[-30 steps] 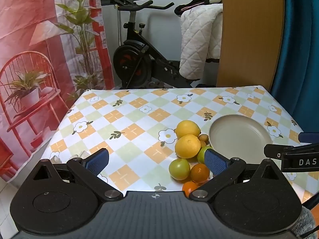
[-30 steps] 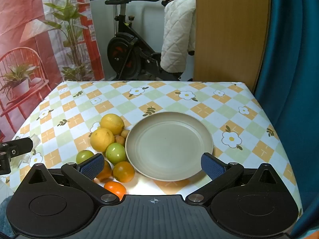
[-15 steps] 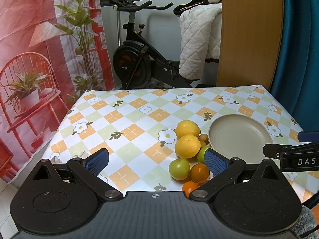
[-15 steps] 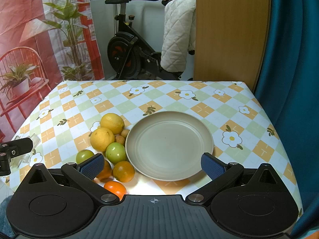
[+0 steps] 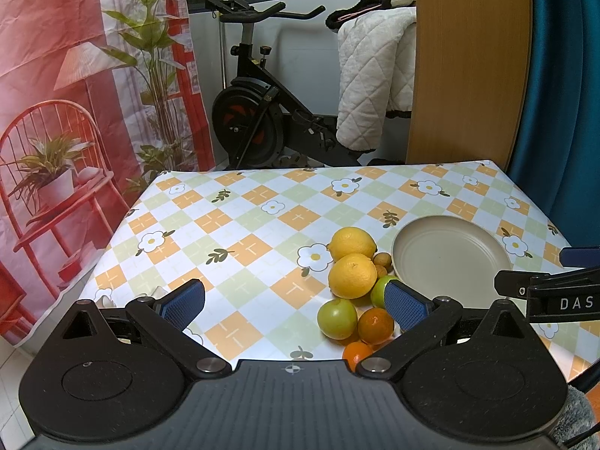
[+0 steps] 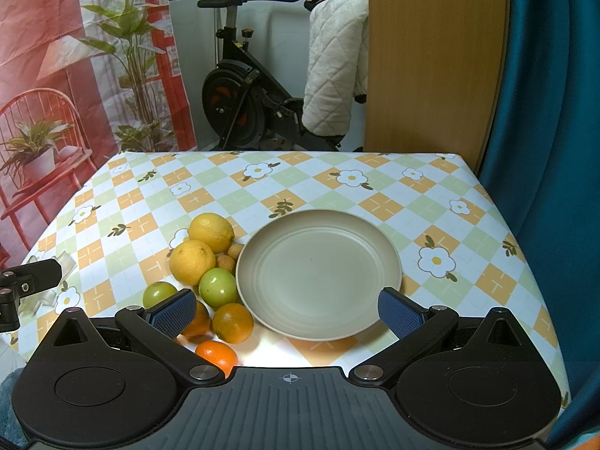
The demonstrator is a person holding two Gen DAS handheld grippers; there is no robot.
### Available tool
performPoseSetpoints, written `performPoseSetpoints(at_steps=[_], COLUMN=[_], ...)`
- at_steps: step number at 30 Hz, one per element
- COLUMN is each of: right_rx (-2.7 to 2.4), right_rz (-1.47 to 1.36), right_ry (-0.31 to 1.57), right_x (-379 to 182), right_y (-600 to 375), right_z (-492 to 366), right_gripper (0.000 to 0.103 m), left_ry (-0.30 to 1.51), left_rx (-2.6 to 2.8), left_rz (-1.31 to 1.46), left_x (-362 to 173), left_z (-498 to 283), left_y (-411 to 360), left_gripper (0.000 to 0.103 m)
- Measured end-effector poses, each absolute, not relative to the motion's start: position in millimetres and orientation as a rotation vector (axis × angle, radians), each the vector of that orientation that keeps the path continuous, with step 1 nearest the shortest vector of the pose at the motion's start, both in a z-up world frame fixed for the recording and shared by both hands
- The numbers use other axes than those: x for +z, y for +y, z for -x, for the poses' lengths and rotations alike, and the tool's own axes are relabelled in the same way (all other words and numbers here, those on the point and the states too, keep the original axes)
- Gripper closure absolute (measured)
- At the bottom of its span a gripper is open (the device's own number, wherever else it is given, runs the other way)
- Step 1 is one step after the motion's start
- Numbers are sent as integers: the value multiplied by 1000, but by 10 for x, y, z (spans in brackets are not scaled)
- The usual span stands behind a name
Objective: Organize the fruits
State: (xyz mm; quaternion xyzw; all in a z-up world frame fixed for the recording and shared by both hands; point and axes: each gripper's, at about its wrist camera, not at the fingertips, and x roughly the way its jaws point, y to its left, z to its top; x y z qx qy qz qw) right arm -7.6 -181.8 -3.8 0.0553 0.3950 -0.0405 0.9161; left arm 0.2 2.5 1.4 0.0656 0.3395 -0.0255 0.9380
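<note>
A beige plate (image 6: 318, 273) lies on the checked tablecloth; it also shows in the left wrist view (image 5: 450, 258). Left of it is a cluster of fruit: two yellow lemons (image 6: 193, 261) (image 6: 211, 232), two green fruits (image 6: 218, 287) (image 6: 159, 294), several oranges (image 6: 232, 322) and two small brown fruits (image 6: 234, 252). The same cluster shows in the left wrist view, with lemons (image 5: 352, 275) and a green fruit (image 5: 336, 318). My left gripper (image 5: 294, 305) is open and empty, near the table's front edge, left of the fruit. My right gripper (image 6: 287, 311) is open and empty, just before the plate.
The table (image 6: 375, 183) has a flowered checked cloth. Behind it stand an exercise bike (image 6: 240, 105), a white quilt (image 6: 330, 75) and a wooden panel (image 6: 431, 60). A blue curtain (image 6: 543, 112) hangs at the right, a red printed backdrop (image 5: 75, 75) at the left.
Both grippers have hardly moved; the views shift only slightly. The fruit and plate lie where they were.
</note>
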Motion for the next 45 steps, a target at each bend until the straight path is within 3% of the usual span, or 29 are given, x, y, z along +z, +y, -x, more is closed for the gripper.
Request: performPoseSetpoints(at_steps=[45], right_rx=[-83], right_rz=[-114], right_ry=[815], right_x=[-42], right_y=[-1806], right_z=[75], right_gripper=[0], left_ry=[687], left_rx=[-57], left_rz=[-141], left_x=[-10], left_z=[30], left_y=[-5], left_gripper=[0])
